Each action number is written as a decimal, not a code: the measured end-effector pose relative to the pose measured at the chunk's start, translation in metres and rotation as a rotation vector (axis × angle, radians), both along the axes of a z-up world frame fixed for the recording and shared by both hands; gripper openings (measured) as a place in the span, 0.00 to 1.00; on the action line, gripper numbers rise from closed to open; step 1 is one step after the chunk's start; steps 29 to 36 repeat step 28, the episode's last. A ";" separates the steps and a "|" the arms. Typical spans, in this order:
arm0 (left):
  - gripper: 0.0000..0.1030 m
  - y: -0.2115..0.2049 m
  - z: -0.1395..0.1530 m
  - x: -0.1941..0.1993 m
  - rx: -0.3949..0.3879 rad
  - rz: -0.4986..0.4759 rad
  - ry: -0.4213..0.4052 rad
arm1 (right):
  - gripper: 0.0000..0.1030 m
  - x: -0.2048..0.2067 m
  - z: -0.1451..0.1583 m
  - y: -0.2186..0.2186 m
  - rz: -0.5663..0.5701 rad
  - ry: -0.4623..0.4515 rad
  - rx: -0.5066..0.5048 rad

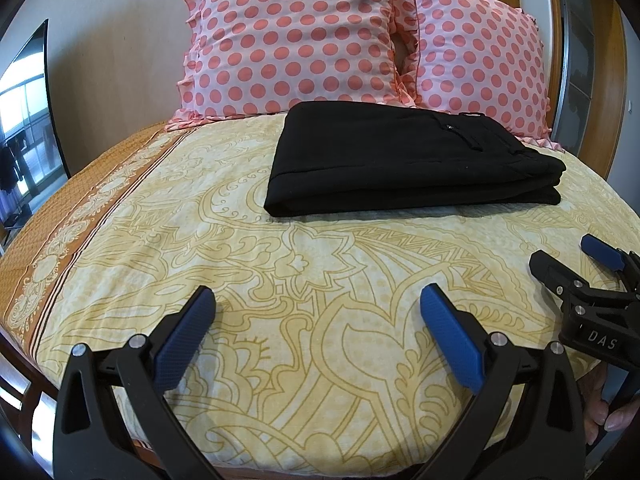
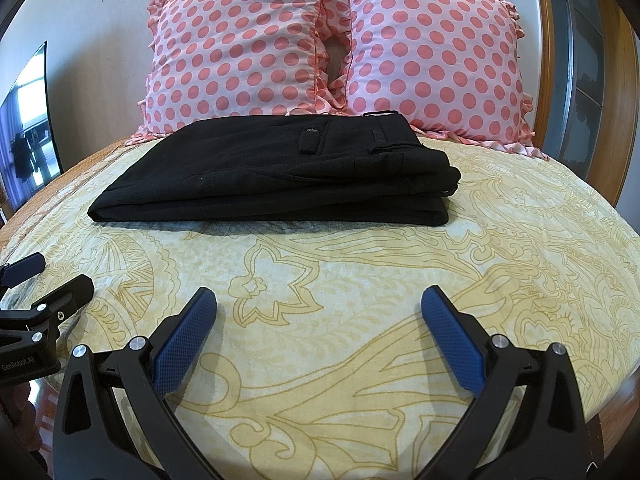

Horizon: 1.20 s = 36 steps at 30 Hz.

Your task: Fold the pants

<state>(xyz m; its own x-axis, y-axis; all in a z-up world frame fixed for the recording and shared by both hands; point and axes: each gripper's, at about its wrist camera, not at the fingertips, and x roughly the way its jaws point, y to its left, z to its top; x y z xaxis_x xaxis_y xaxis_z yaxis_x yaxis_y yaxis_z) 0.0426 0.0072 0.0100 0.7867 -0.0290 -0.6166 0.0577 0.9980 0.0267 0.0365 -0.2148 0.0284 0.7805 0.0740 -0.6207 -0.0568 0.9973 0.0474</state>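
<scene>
Black pants (image 1: 408, 160) lie folded in a flat stack on the bed, in front of the pillows; they also show in the right wrist view (image 2: 276, 176). My left gripper (image 1: 318, 300) is open and empty, above the sheet well short of the pants. My right gripper (image 2: 318, 300) is open and empty, also short of the pants. The right gripper shows at the right edge of the left wrist view (image 1: 564, 256), and the left gripper at the left edge of the right wrist view (image 2: 60, 272).
The bed has a yellow patterned sheet (image 1: 320, 360) with an orange border (image 1: 60, 240) on the left. Two pink polka-dot pillows (image 1: 296, 40) (image 1: 480, 68) stand against the headboard. A dark screen (image 1: 28, 120) stands to the left. A wooden frame (image 2: 624, 80) is on the right.
</scene>
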 end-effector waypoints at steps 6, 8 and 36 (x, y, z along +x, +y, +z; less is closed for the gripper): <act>0.98 -0.001 0.000 -0.001 -0.001 0.001 0.000 | 0.99 0.000 0.000 0.000 0.000 0.000 0.000; 0.98 -0.002 -0.001 -0.001 -0.002 0.000 0.000 | 0.99 0.000 0.000 0.000 0.000 -0.001 0.000; 0.98 -0.003 -0.001 0.001 -0.002 -0.004 0.010 | 0.99 0.000 0.000 0.000 0.000 -0.001 0.000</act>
